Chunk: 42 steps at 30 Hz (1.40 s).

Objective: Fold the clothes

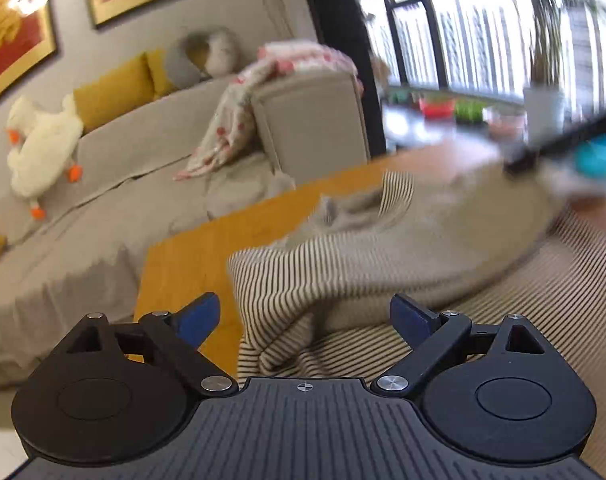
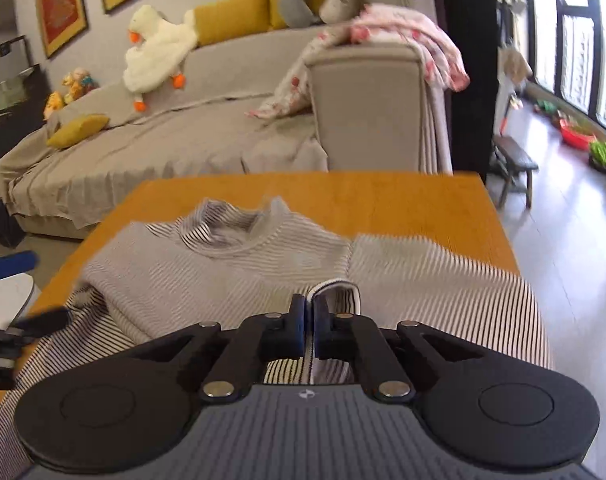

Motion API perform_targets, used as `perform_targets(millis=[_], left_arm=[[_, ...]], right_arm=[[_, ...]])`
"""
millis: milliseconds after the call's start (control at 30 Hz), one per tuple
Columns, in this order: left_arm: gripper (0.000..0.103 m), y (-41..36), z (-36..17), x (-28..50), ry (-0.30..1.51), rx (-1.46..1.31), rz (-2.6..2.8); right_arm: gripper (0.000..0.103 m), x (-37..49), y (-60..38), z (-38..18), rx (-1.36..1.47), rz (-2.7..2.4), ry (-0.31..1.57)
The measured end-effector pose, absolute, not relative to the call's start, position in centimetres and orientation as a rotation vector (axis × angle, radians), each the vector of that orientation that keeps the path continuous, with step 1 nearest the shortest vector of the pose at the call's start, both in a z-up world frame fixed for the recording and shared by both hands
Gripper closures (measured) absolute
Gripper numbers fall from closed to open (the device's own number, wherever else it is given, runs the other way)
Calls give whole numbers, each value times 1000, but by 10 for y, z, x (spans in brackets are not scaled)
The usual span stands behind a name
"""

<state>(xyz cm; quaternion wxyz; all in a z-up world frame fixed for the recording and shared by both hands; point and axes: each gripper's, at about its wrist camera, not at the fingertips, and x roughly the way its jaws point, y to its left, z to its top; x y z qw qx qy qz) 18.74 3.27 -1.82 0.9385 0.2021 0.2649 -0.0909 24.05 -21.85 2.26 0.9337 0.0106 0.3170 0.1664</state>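
Striped beige sweater [image 2: 239,264] spread on the orange wooden desk [image 2: 403,200], collar toward the grey sofa [image 2: 359,104], right tool [image 2: 309,320] clamped on a cuff edge, left tool [image 1: 305,320] spread wide above the sweater, holding nothing

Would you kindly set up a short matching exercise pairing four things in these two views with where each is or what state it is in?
Column one:
1. left claw
2. right claw
3. white duck plush
4. pink floral blanket

Column two:
A. draped over the sofa's armrest
B. shut on a cuff of the striped sweater
C. lying on the sofa by the yellow cushions
D. open above the garment at the wooden table's edge

Pairs: 1-D, 2-B, 3-C, 4-A
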Motion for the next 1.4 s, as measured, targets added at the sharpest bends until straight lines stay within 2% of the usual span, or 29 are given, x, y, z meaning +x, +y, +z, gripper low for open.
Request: perform_targets(millis=[100, 267, 367, 433, 600, 733, 867, 900, 933, 1000, 1067, 1167, 1300, 1400], left_arm=[[5, 29, -35, 201, 555, 529, -157], [5, 59, -29, 196, 574, 486, -74], [5, 77, -25, 192, 585, 460, -23], [6, 86, -20, 189, 592, 423, -26], [6, 92, 9, 173, 599, 206, -247], [0, 82, 26, 181, 579, 4, -398], [0, 53, 5, 205, 629, -125, -438], [0, 49, -2, 209, 645, -155, -437], [0, 46, -10, 211, 661, -186, -435], [0, 40, -25, 215, 691, -248, -432], [0, 34, -37, 216, 698, -251, -416], [0, 24, -42, 210, 677, -193, -402], [0, 17, -42, 211, 688, -157, -383], [0, 7, -42, 208, 690, -126, -354]], right_arm=[[99, 245, -205, 55, -24, 371, 564], [100, 255, -183, 110, -70, 426, 402], [100, 265, -182, 113, -80, 438, 394], [100, 275, -185, 92, -77, 422, 451], [100, 297, -210, 1, -48, 316, 691], [97, 293, -235, -23, 44, 316, 741], [91, 283, -272, -13, 241, 315, 762], [86, 276, -288, -10, 312, 309, 758], [77, 268, -306, -7, 387, 301, 752], [68, 248, -349, -4, 536, 266, 732], [65, 225, -394, -10, 665, 206, 717], [55, 193, -462, -48, 941, 110, 744], [53, 156, -522, -142, 1461, 51, 809], [51, 144, -524, -205, 1766, 59, 831]])
